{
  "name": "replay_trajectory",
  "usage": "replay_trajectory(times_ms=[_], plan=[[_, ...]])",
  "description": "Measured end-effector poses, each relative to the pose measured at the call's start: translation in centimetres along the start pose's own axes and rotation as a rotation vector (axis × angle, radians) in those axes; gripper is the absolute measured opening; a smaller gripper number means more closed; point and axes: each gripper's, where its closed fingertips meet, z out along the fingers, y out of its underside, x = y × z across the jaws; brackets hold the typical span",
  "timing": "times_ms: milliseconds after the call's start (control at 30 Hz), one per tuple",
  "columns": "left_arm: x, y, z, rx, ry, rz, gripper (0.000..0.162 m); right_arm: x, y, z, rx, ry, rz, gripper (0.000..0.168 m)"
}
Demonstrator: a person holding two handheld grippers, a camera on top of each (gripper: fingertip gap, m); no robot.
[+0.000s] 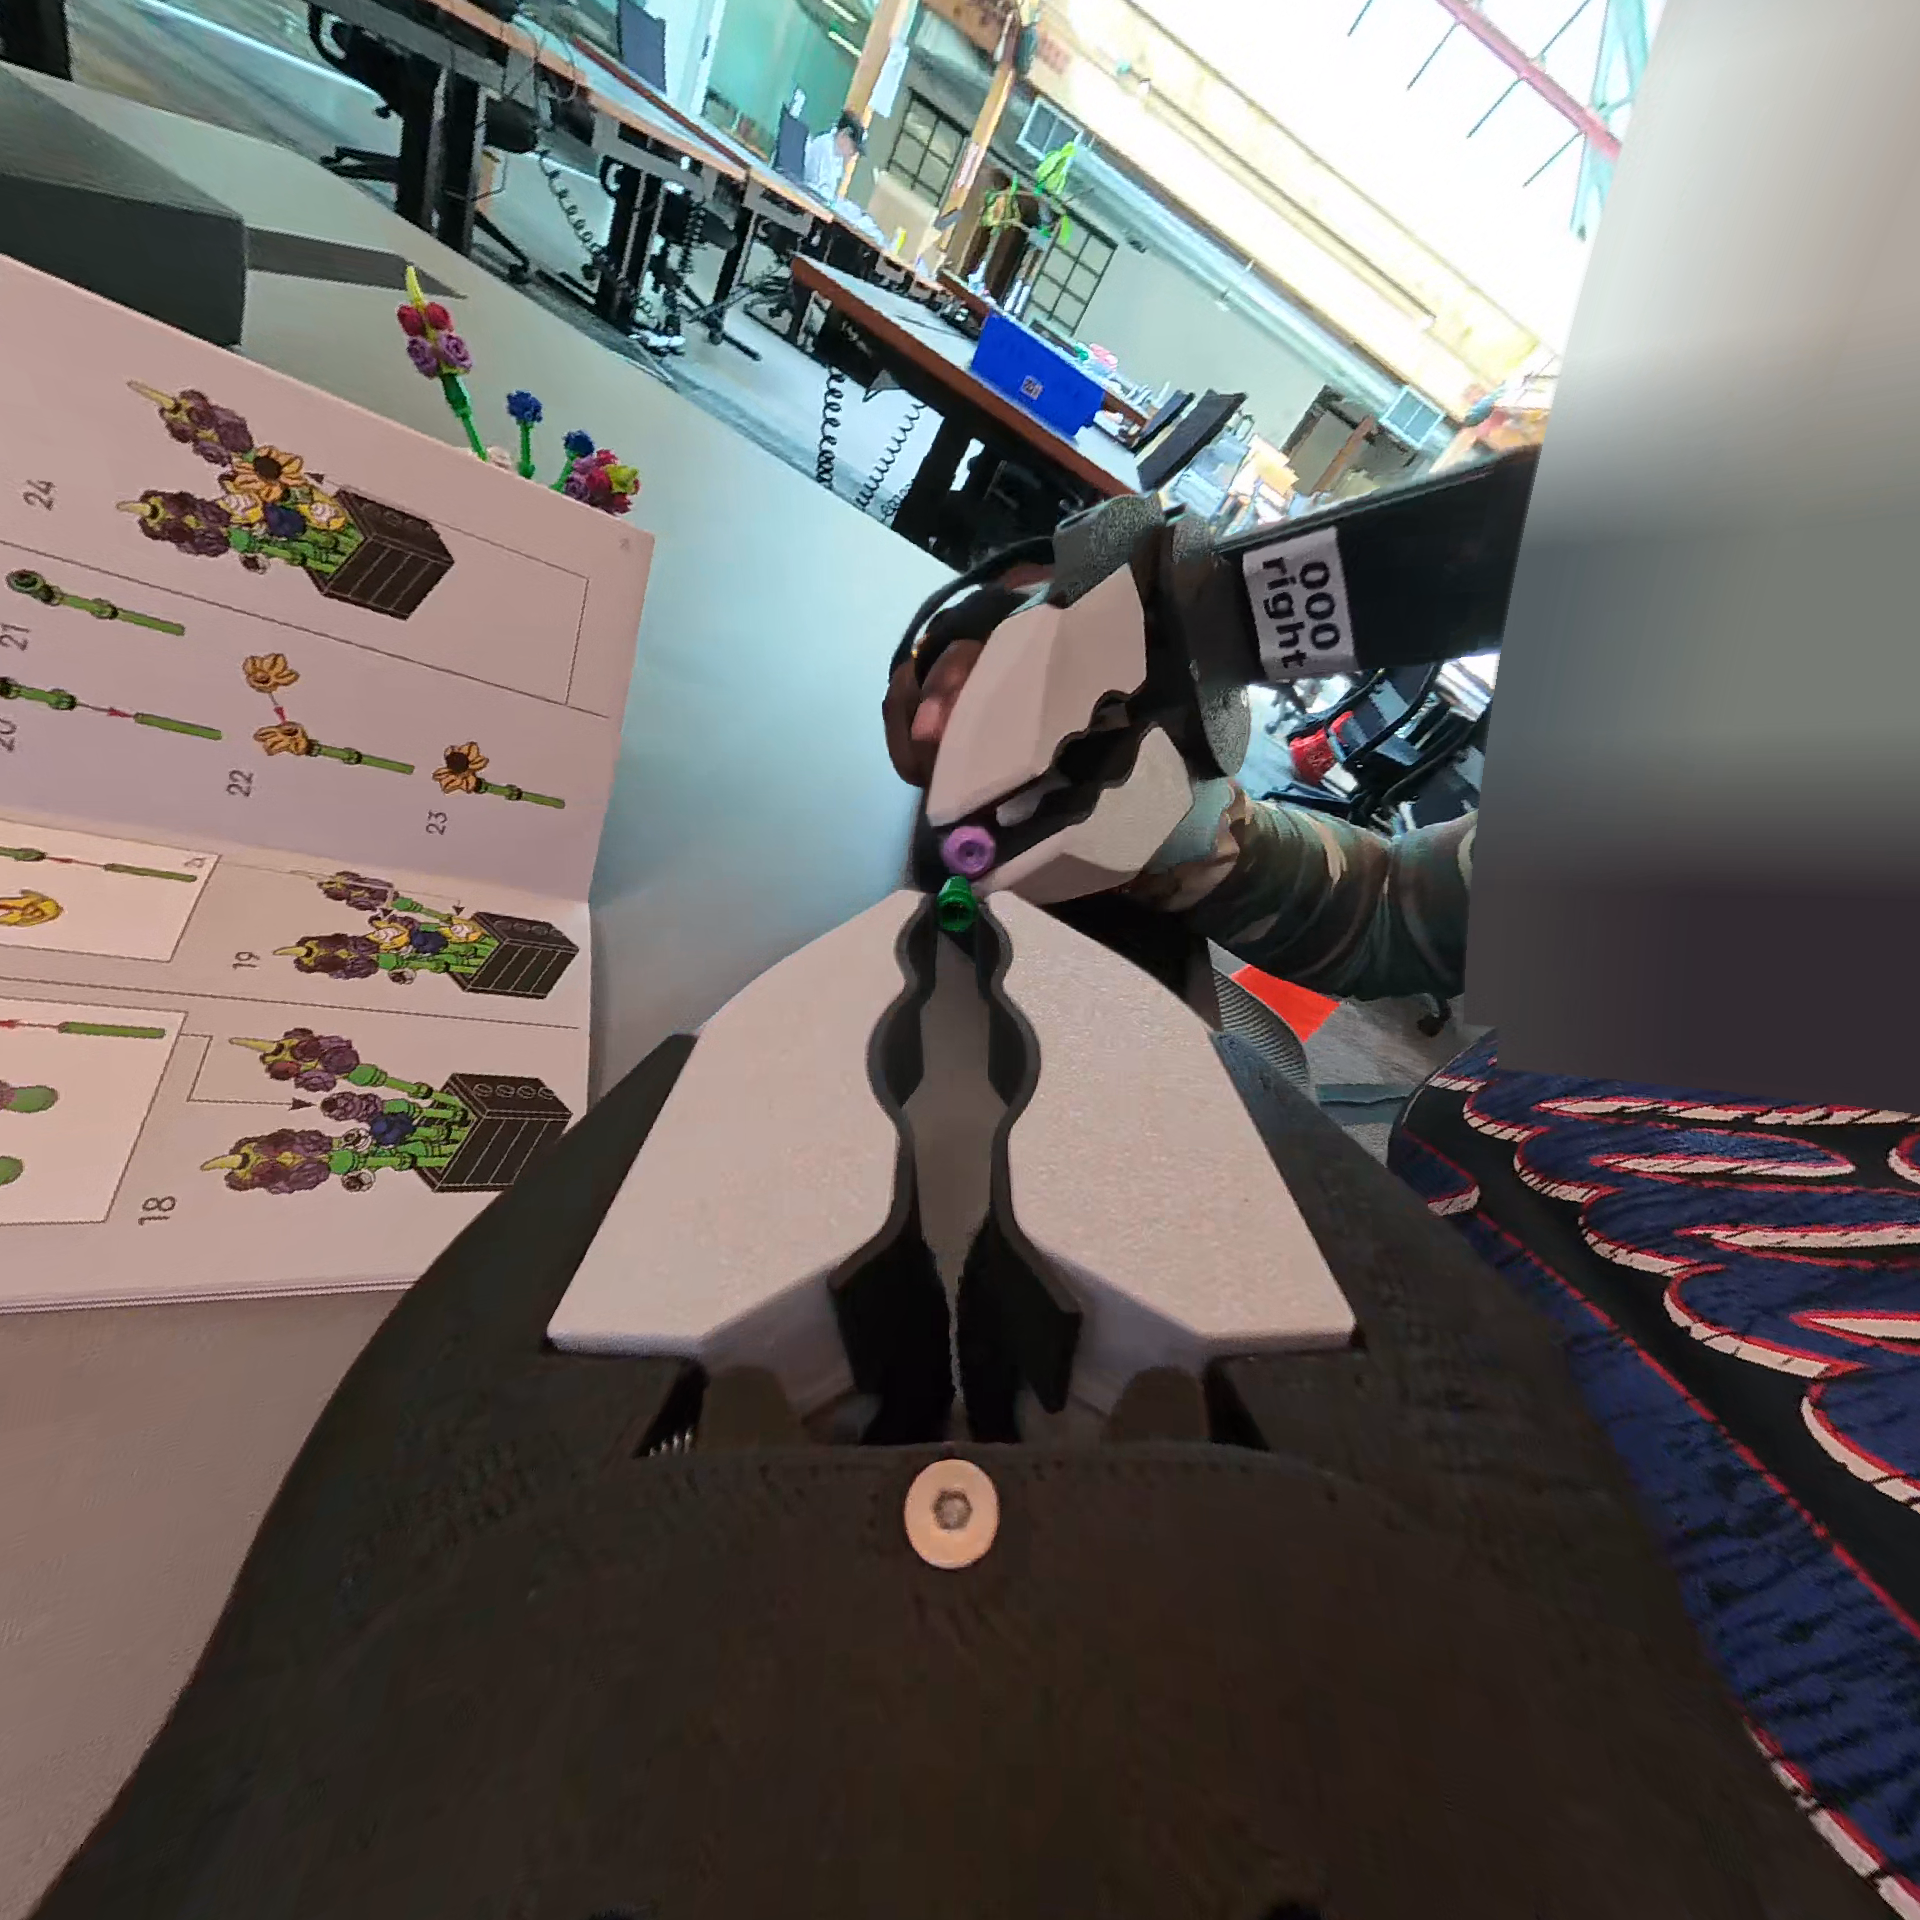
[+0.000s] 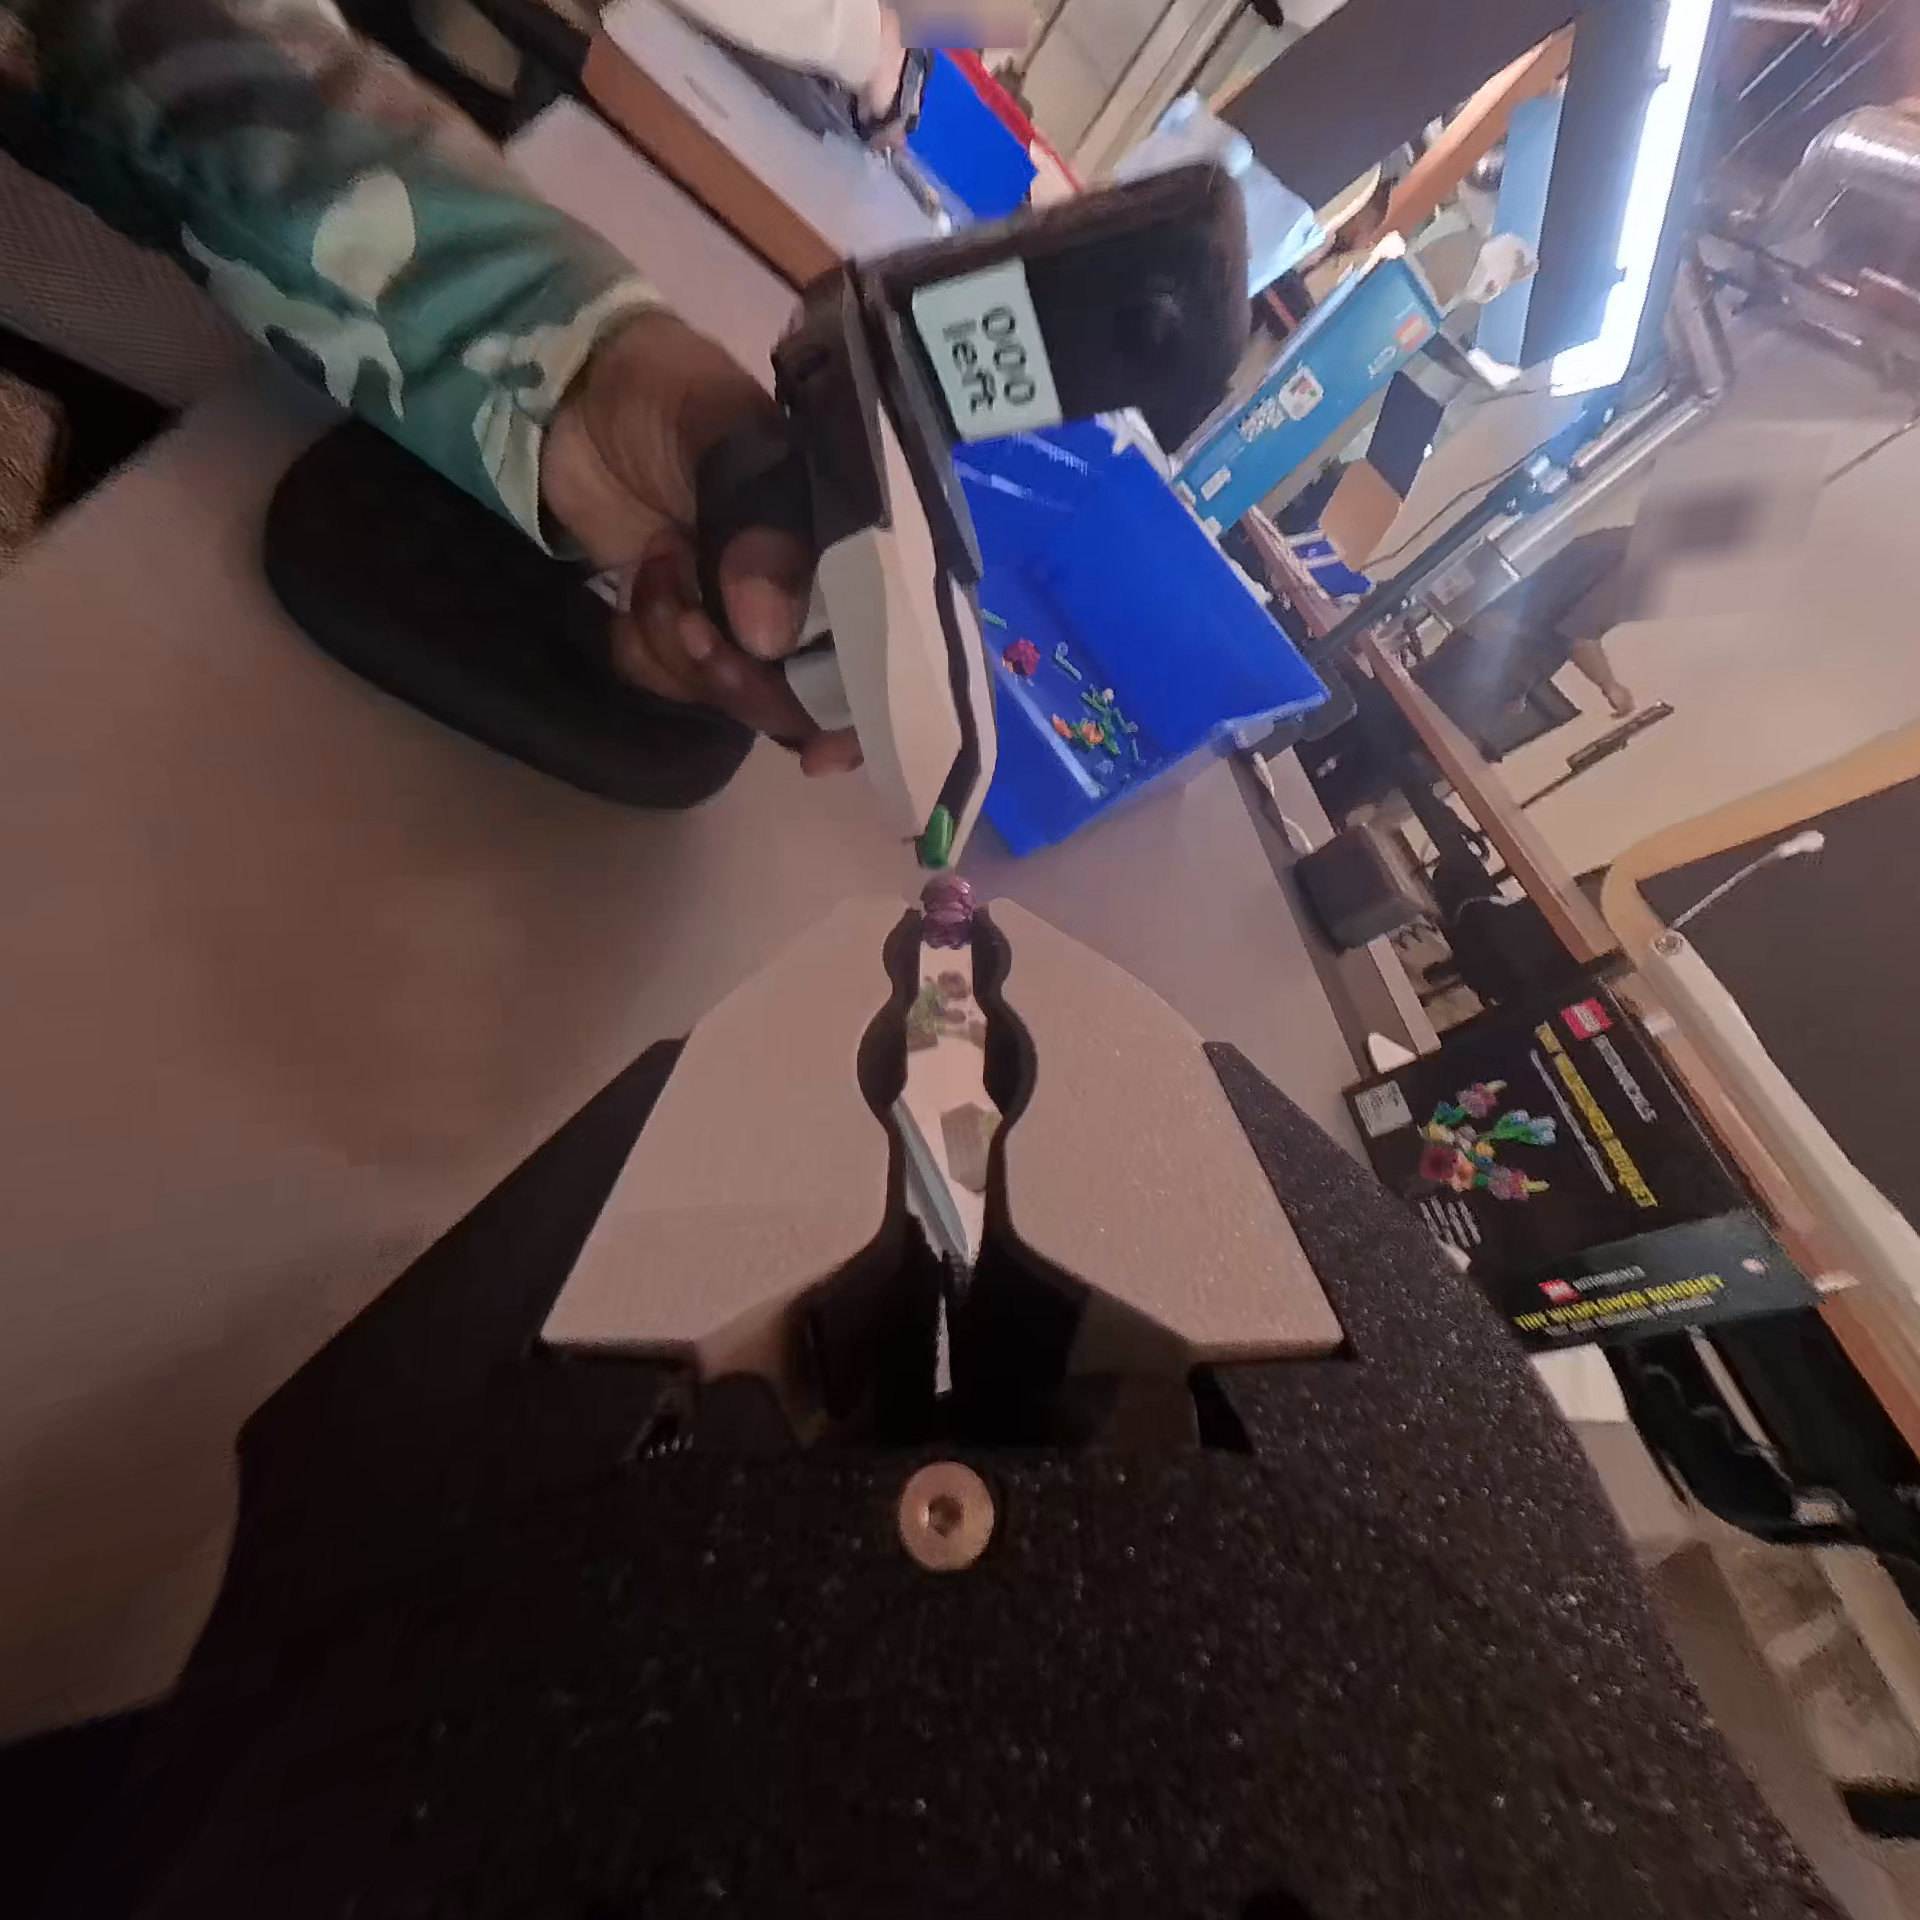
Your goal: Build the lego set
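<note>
Grey tabletop [image 1: 748,644] carries the whole scene, with the open instruction booklet [image 1: 312,831] as its landmark: pages of flower-assembly diagrams lie flat, and just beyond the booklet's far edge stand finished lego flowers [image 1: 520,436] on green stems. A blue bin [image 2: 1122,603] of loose pieces sits farther along the table, seen only from the right wrist view, and the black set box [image 2: 1558,1174] lies nearby. Off the booklet's open edge, above the table, the two hand-held grippers meet tip to tip. The left gripper [image 1: 954,914] is pinched nearly closed on a small green stem piece [image 1: 954,902]; the right gripper [image 1: 987,847], gripped by a hand [image 2: 675,540] in a camouflage sleeve's twin, is clamped narrowly on a purple flower piece [image 1: 968,847]. The pieces sit just beside each other, apparently not yet joined. The step in hand looks like seating the purple blossom on the stem; next calls for aligning their axes and pressing together firmly.
</note>
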Motion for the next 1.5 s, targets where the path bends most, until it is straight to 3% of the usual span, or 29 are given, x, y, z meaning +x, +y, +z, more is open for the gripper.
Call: replay_trajectory(times_ms=[1067, 1500], plan=[[-1.3, 2.1, 1.1, -0.169, -0.115, 0.01, 0.006, -1.8, 2.4, 0.7, -0.138, -0.045, -0.096, 0.009], [-1.7, 1.6, 0.8, -0.127, -0.217, 0.107, 0.006, -1.2, 2.2, 1.1, -0.107, -0.039, 0.082, 0.009]])
